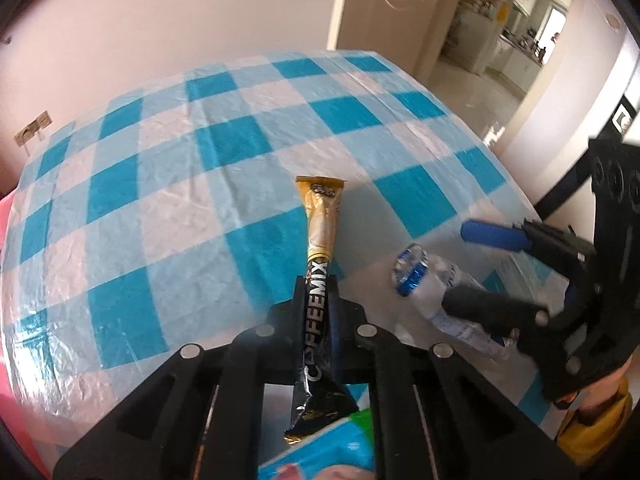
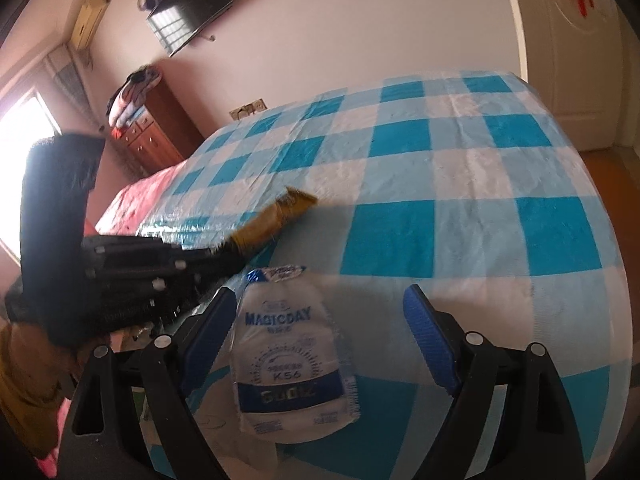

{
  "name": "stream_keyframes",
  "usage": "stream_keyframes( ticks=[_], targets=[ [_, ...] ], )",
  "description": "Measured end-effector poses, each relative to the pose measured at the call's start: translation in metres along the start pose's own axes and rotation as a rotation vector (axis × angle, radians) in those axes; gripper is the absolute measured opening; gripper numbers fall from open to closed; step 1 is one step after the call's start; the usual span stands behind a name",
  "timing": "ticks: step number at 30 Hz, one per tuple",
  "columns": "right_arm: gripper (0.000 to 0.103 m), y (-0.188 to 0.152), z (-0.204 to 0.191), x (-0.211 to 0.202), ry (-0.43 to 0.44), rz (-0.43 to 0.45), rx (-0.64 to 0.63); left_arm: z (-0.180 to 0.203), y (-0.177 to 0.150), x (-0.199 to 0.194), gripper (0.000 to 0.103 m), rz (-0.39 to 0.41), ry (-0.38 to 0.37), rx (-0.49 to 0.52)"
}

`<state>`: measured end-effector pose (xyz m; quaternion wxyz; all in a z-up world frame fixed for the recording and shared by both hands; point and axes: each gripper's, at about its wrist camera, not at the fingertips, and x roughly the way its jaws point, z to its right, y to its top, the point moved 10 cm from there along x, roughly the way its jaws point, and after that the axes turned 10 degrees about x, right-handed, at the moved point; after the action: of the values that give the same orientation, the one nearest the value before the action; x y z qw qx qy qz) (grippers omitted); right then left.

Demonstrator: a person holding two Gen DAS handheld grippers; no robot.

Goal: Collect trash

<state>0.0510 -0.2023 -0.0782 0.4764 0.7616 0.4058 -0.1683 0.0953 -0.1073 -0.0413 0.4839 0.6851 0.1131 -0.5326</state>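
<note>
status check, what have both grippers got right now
Left gripper shut on coffee sachet. Right gripper open around water bottle, not clamped. Checked tablecloth beneath, nothing blocking.

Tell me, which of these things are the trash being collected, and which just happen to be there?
Part of the job:
coffee mix sachet, pinched in the left gripper
crushed plastic bottle, between the open fingers of the right gripper

Just there:
checked tablecloth
wall television
wooden dresser
</note>
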Motion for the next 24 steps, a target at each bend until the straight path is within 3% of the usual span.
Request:
stream_keyframes(
  ticks=[7,13,24],
  targets=[
    [0.062,-0.009,-0.009,0.006,-0.102,0.0,-0.111,-0.018,-0.003,-0.014,0.011,0.046,0.006,-0.069],
    [0.061,-0.011,-0.011,0.01,-0.172,0.006,-0.167,-0.033,-0.014,-0.028,0.011,0.077,0.007,-0.123],
    [0.061,-0.008,-0.013,0.01,-0.21,0.034,-0.157,-0.065,-0.049,-0.065,0.011,0.145,0.005,-0.229]
  ],
)
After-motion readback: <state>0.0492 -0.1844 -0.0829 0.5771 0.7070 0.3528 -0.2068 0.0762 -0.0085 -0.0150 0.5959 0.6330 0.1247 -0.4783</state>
